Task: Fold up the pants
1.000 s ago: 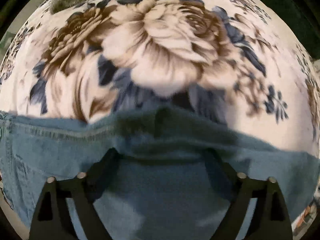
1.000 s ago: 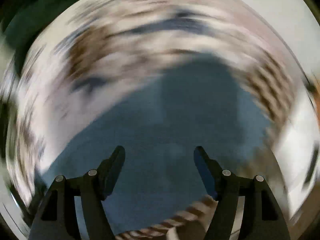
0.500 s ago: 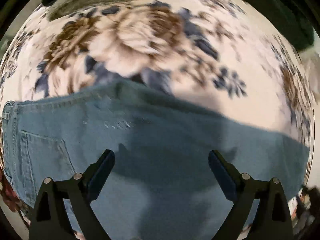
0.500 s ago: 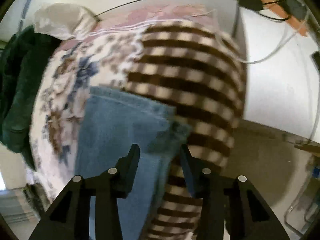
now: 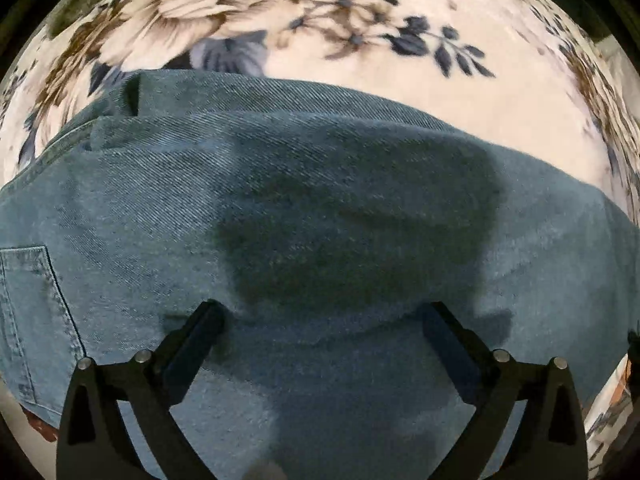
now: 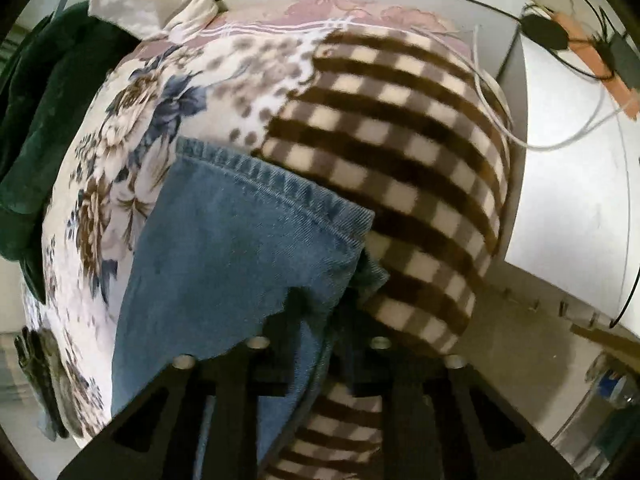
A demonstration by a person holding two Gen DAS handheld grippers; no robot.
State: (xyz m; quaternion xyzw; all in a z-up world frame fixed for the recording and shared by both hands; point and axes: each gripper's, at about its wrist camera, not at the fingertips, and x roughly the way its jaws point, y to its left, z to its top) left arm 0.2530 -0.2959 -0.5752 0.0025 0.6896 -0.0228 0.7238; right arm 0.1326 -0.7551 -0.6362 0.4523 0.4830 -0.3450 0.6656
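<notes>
Pants [image 6: 240,248] lying flat on floral blanket [image 5: 520,88], hem end reaching checked blanket [image 6: 400,128] near bed's edge. Right gripper [image 6: 320,316] pinching hem corner, probably for lifting over. Left gripper [image 5: 322,324] hovering above denim, jaws opening wide, nothing between. Green cloth [image 6: 36,120] lying aside, not obstructing.

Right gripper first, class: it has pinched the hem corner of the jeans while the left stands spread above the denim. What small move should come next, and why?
Probably lift the right gripper, closed on the jeans at the hem corner beside the checked blanket, and begin carrying that leg over. The left gripper, jaws opening, sits over the denim gripping nothing, so only the right can start the fold.
</notes>
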